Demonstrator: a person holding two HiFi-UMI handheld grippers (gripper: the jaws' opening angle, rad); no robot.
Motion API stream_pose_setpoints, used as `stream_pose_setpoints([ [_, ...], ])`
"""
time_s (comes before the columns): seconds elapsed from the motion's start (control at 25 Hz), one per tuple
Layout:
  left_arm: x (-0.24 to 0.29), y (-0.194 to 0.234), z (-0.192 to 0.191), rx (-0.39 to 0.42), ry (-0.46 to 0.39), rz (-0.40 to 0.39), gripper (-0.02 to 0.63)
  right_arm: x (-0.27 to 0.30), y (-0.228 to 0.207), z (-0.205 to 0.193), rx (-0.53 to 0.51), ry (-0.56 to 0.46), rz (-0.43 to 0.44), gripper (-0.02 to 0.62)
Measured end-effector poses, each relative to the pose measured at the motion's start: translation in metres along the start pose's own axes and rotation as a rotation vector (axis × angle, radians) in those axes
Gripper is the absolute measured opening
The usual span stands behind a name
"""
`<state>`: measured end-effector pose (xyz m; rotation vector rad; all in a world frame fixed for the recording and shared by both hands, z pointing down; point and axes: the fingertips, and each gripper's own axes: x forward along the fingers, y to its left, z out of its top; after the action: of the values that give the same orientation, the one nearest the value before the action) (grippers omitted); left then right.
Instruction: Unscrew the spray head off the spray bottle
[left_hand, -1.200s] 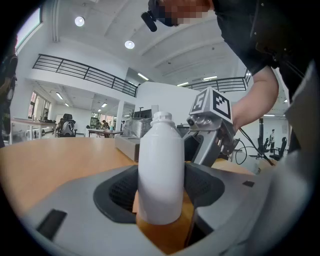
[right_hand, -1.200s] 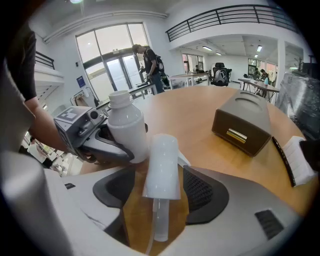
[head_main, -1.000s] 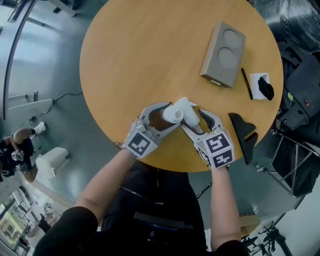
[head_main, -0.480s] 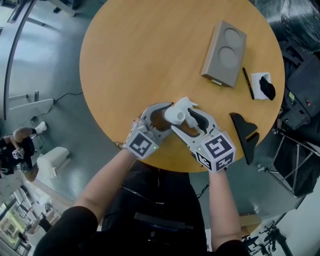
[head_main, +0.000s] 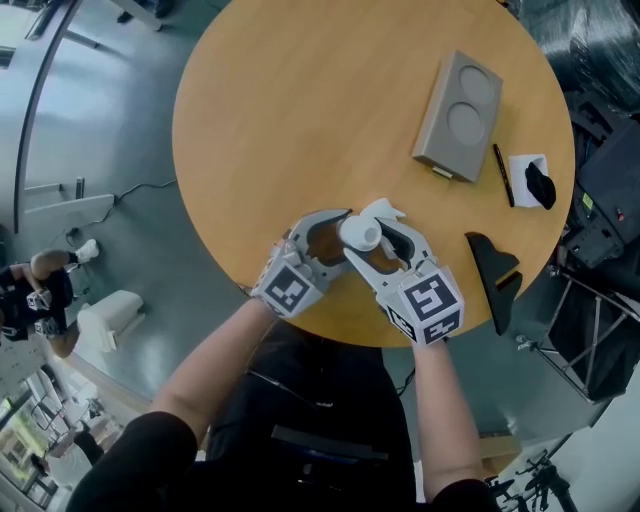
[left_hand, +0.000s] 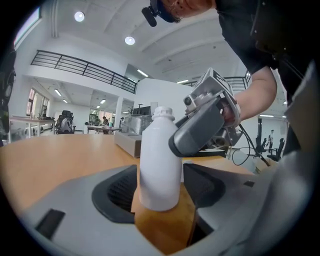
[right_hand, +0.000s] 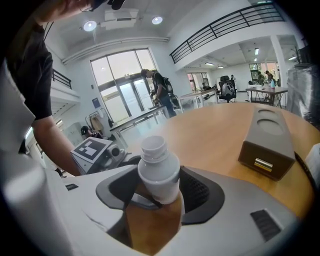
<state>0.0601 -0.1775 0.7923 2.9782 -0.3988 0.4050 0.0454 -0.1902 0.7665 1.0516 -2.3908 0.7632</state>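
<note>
Near edge of the round wooden desk (head_main: 300, 120): we find the small white plastic bottle (left_hand: 159, 160) standing, its threaded neck open and bare. Both tools meet around it.

Left tool (left_hand: 161, 189): jaws wide, having just opened further. The bottle's lower body sits between them. We see a gap at the pad on the right of that tool's own view, so it is not squeezing.

Right tool (right_hand: 160, 192): it comes in from the opposite side, higher up the bottle. Its jaws have just been closing with the bottle between them. In the right gripper view both pads lie against the body just under the shoulder, which we read as a grip. In the left gripper view one of its jaws rests on the bottle's upper side.

The white plastic spray head (head_main: 390, 210) lies on the desk just beyond the bottle (only its pointed outline shows past the right tool).

Far side of the desk, well apart from the tools: a grey rectangular box with two round recesses (head_main: 458, 118), with a black pen (head_main: 502, 175) just beside it. A black wedge-shaped block (head_main: 495, 272) sits at the desk's right edge.
</note>
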Motion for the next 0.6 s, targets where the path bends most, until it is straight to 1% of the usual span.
stream_pose_setpoints([
  [0.2, -0.026, 0.015, -0.006, -0.034, 0.047, 0.053, 0.331, 0.013, 0.002, -0.006, -0.081, 0.064, -0.011, 0.268],
  [0.44, -0.058, 0.021, -0.008, -0.043, 0.076, 0.071, 0.331, 0.024, 0.018, 0.004, -0.159, 0.097, -0.013, 0.27],
  [0.6, -0.076, 0.023, -0.008, -0.066, 0.083, 0.096, 0.331, 0.026, 0.023, 0.003, -0.172, 0.125, -0.005, 0.275],
])
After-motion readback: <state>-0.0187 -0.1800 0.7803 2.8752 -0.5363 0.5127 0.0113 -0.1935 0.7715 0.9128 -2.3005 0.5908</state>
